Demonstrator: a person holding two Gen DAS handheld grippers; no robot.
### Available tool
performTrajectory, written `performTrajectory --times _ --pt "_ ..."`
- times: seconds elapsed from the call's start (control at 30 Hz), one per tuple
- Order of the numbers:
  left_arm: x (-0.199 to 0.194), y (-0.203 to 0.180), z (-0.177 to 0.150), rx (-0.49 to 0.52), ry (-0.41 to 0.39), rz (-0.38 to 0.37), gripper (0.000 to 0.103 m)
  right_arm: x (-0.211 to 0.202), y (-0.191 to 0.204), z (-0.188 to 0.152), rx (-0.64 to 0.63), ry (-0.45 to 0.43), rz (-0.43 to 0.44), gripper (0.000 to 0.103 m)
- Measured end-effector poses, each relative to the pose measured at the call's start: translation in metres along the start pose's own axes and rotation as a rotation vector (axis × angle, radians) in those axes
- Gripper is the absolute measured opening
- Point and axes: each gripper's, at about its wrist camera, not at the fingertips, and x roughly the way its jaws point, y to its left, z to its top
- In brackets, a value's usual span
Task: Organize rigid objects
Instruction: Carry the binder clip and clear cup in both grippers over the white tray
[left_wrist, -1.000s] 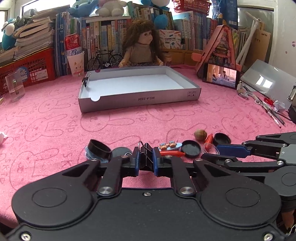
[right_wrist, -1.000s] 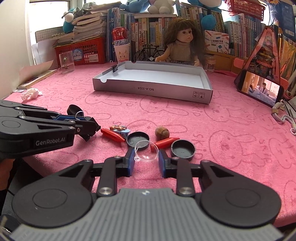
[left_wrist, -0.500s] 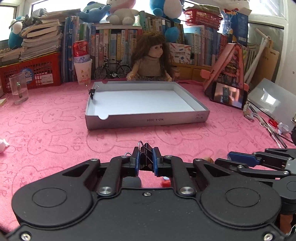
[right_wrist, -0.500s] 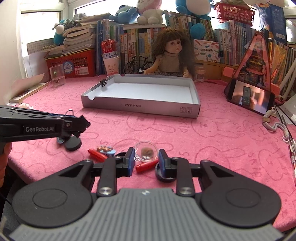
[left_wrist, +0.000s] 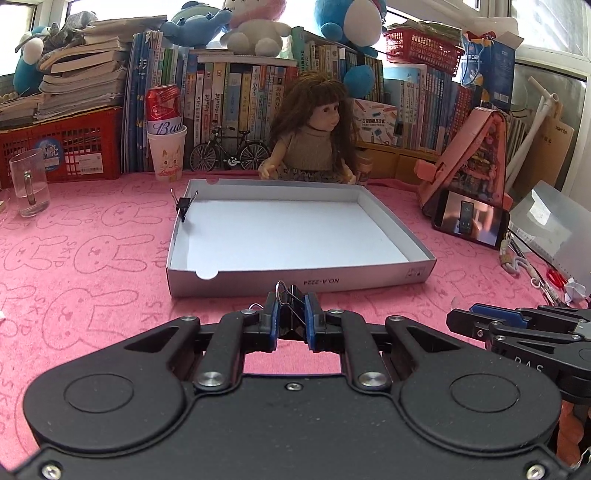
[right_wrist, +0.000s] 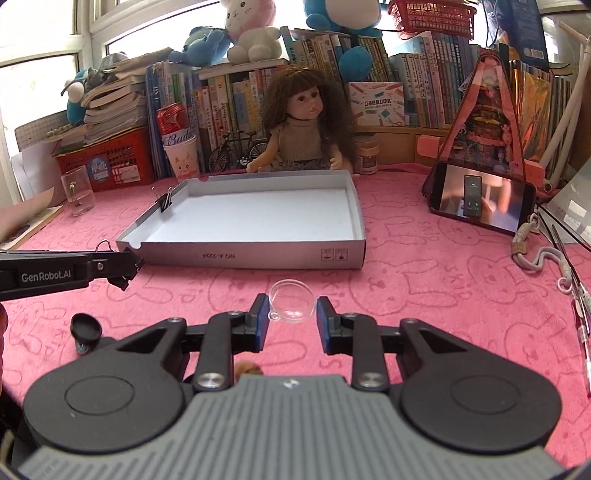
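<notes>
My left gripper (left_wrist: 291, 319) is shut on a black binder clip (left_wrist: 290, 301) and holds it above the pink cloth, just short of the front wall of the white cardboard tray (left_wrist: 295, 284). My right gripper (right_wrist: 290, 314) is shut on a clear plastic dome (right_wrist: 291, 301), lifted in front of the tray (right_wrist: 251, 254). The left gripper also shows in the right wrist view (right_wrist: 123, 269); the right gripper shows in the left wrist view (left_wrist: 461, 319). A second binder clip (left_wrist: 183, 204) is clamped on the tray's left wall.
A black round lid (right_wrist: 86, 328) and a walnut (right_wrist: 248, 369) lie on the cloth below my right gripper. A doll (left_wrist: 310, 136), a glass mug (left_wrist: 28, 186), a phone (left_wrist: 471, 219) on a pink stand, and pens (right_wrist: 576, 295) surround the tray.
Both grippers rose and moved forward toward the tray, carrying the binder clip and the clear dome. The loose items on the cloth dropped out of the left wrist view.
</notes>
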Motion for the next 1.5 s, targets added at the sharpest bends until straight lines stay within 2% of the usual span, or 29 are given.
performTrajectory --times 0.6,1.13,1.4,1.5 --pt "0.037 0.009 0.024 -0.056 0.021 0.004 0.014 0.030 -0.006 0.027 0.025 -0.021 0.006 0.032" --pt "0.102 0.030 0.052 -0.134 0.089 0.014 0.014 0.079 -0.011 0.063 0.042 -0.021 0.011 0.032" --pt "0.135 0.031 0.058 -0.138 0.126 0.016 0.014 0.109 -0.018 0.071 0.092 0.001 0.039 0.032" --pt "0.145 0.031 0.058 -0.140 0.145 0.017 0.014 0.120 -0.023 0.073 0.104 0.007 0.081 0.033"
